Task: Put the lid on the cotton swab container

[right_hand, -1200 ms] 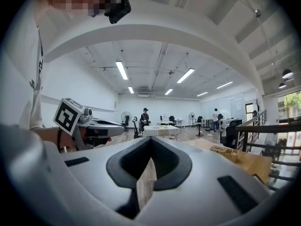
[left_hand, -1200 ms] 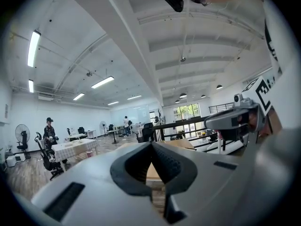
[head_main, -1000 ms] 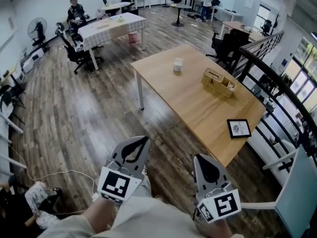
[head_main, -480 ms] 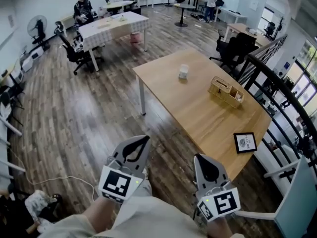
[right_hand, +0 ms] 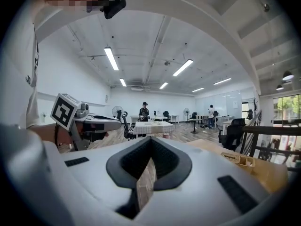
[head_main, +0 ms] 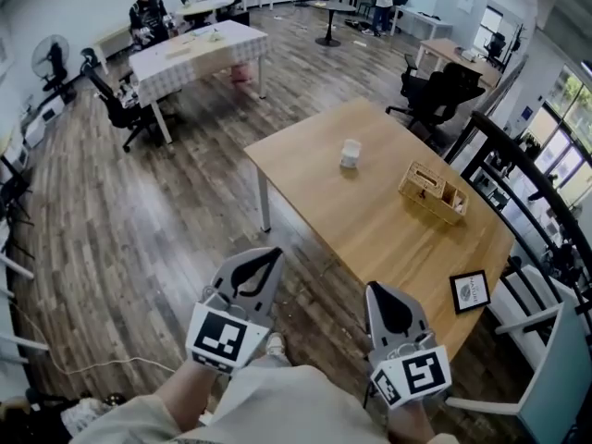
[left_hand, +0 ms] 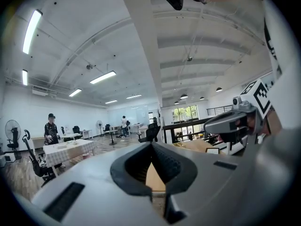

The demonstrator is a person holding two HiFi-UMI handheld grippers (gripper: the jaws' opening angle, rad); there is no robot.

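Observation:
A small white container [head_main: 351,153], too small for me to tell a lid from its body, stands on the far part of a wooden table [head_main: 370,220]. My left gripper [head_main: 262,259] and right gripper [head_main: 381,292] are held low, close to the body, well short of the table's near corner. Both are shut with nothing between the jaws. In the left gripper view the left gripper [left_hand: 151,145] points at the table edge. In the right gripper view the right gripper [right_hand: 151,140] points over the floor towards the room's far end.
A wooden organizer box [head_main: 433,192] and a small framed picture [head_main: 470,290] also sit on the table. Black office chairs [head_main: 435,95] and a dark railing [head_main: 518,155] lie beyond it. A person [head_main: 145,12] sits at a cloth-covered table [head_main: 190,54] far left.
The view has shifted towards the wooden table, which now sits nearer and more central. Both grippers stay shut in the same low position.

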